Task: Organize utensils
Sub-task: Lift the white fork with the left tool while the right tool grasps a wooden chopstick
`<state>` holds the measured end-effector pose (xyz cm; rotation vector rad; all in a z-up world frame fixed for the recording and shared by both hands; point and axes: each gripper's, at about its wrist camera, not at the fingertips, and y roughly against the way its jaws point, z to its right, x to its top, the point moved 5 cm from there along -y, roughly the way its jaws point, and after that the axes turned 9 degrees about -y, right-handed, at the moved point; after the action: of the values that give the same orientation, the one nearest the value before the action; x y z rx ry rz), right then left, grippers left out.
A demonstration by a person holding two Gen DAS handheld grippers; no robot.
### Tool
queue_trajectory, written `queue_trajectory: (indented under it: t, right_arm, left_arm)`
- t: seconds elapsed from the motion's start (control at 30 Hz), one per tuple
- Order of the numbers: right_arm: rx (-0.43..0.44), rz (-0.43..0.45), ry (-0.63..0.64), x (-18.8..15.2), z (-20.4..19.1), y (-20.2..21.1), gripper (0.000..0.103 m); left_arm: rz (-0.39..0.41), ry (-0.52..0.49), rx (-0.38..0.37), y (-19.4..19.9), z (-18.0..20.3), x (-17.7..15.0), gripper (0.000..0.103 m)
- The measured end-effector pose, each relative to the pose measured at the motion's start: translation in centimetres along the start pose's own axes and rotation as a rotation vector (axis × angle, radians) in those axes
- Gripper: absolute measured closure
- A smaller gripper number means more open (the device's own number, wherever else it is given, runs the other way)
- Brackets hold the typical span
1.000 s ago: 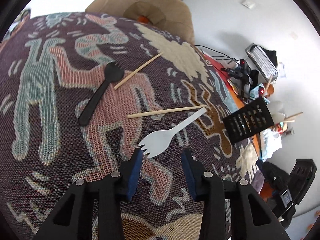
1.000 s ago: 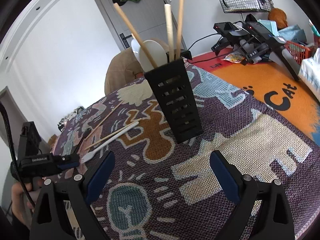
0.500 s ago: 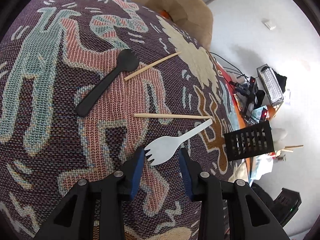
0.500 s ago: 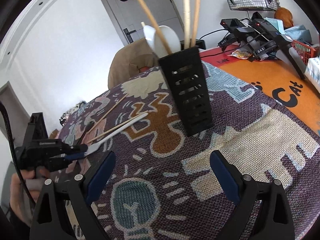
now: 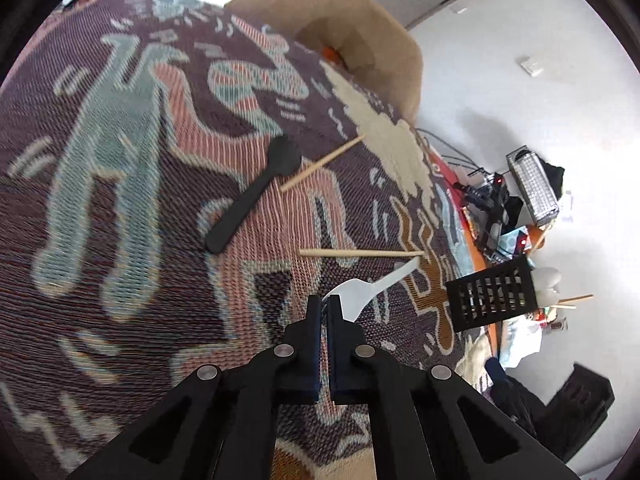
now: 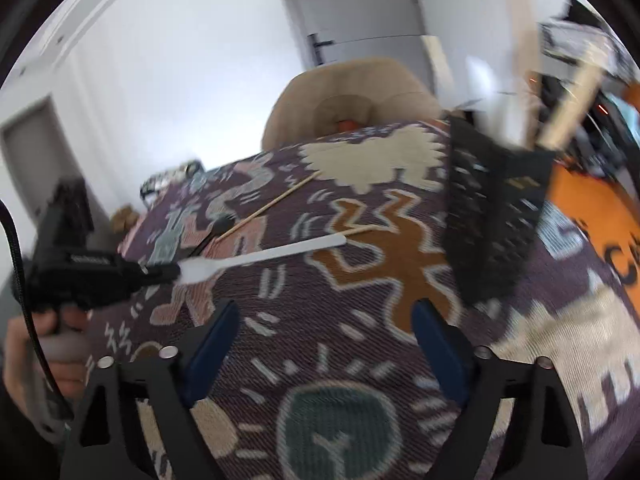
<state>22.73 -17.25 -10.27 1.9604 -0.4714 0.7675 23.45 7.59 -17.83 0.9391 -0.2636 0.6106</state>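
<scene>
The left gripper (image 5: 325, 304) has just closed on the toothed head of the white fork (image 5: 362, 292), its jaws pinched nearly together with the head between them. The fork's handle runs forward and to the right from that grip, pointing towards the black holder (image 5: 491, 298). The fork lies low over the patterned cloth (image 5: 120, 200); whether it has left the cloth I cannot tell. Beyond it a chopstick (image 5: 360, 253) lies crosswise, and farther off a black spoon (image 5: 256, 196) and a second chopstick (image 5: 322, 163) lie untouched. The right gripper (image 6: 326, 334) has been narrowing slightly but stands wide with nothing between its jaws, and it is nearer the holder (image 6: 496, 216), which stands just ahead to its right and already carries several sticks. Seen from there the fork (image 6: 260, 258) juts level towards the holder, so I judge the handle end should lead in.
</scene>
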Motion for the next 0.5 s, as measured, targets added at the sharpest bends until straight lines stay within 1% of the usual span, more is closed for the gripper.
queue_trajectory:
  t: [0.03, 0.13, 0.17, 0.2, 0.33, 0.4, 0.5]
  right_arm:
    - [0.005, -0.006, 0.021, 0.3, -0.5, -0.4, 0.019]
    - [0.016, -0.037, 0.108, 1.2, -2.7, -2.1, 0.028]
    - [0.021, -0.051, 0.137, 1.5, -3.4, -2.6, 0.034]
    - [0.027, -0.066, 0.174, 1.7, -4.2, -3.2, 0.039]
    - [0.053, -0.117, 0.319, 2.4, -7.2, -5.3, 0.043]
    - [0.049, -0.151, 0.384, 2.4, -8.5, -6.6, 0.049]
    - [0.031, -0.197, 0.483, 2.2, -10.1, -8.4, 0.052]
  left_arm:
    - [0.007, -0.005, 0.0, 0.4, 0.0, 0.1, 0.102]
    - [0.057, -0.022, 0.008, 2.8, -0.3, 0.9, 0.102]
    - [0.073, -0.025, 0.015, 3.5, -0.4, 1.2, 0.103]
    - [0.09, -0.03, 0.026, 4.2, -0.6, 1.5, 0.103]
    - [0.136, -0.036, 0.05, 6.5, -1.3, 2.3, 0.103]
    - [0.157, -0.038, 0.053, 7.5, -1.6, 2.5, 0.103]
    - [0.189, -0.036, 0.064, 9.0, -2.2, 2.9, 0.103]
